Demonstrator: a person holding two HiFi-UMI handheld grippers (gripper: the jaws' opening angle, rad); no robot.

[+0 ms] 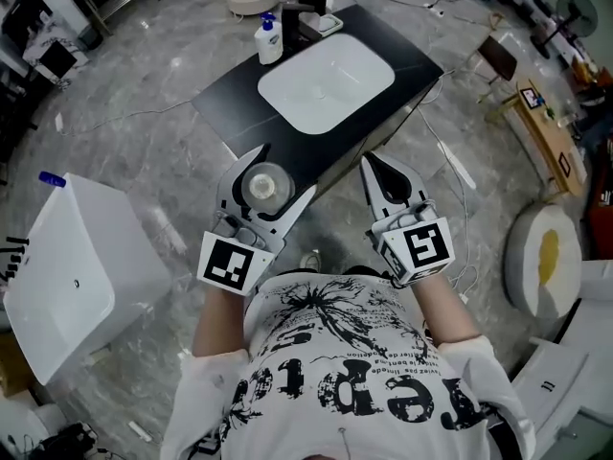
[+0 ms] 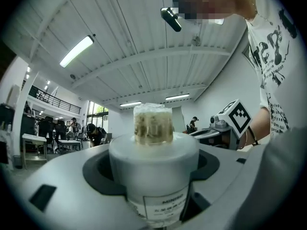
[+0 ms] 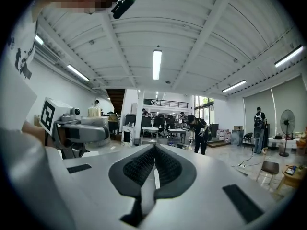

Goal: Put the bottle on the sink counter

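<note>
A white bottle (image 1: 265, 186) with a translucent cap stands upright between the jaws of my left gripper (image 1: 271, 182), which is shut on it just in front of the black sink counter (image 1: 230, 105). In the left gripper view the bottle (image 2: 154, 169) fills the centre, its cap pointing at the ceiling, and my left gripper (image 2: 153, 163) clasps its body. My right gripper (image 1: 380, 179) hangs beside it at the counter's near edge, shut and holding nothing; in its own view the right gripper (image 3: 154, 174) has its dark pads pressed together.
The counter holds a white basin (image 1: 327, 81), a black tap (image 1: 305, 19) and a white pump bottle with blue top (image 1: 269, 41) at its far left corner. A white bin (image 1: 72, 266) stands on the floor at left. A round stool (image 1: 543, 262) sits at right.
</note>
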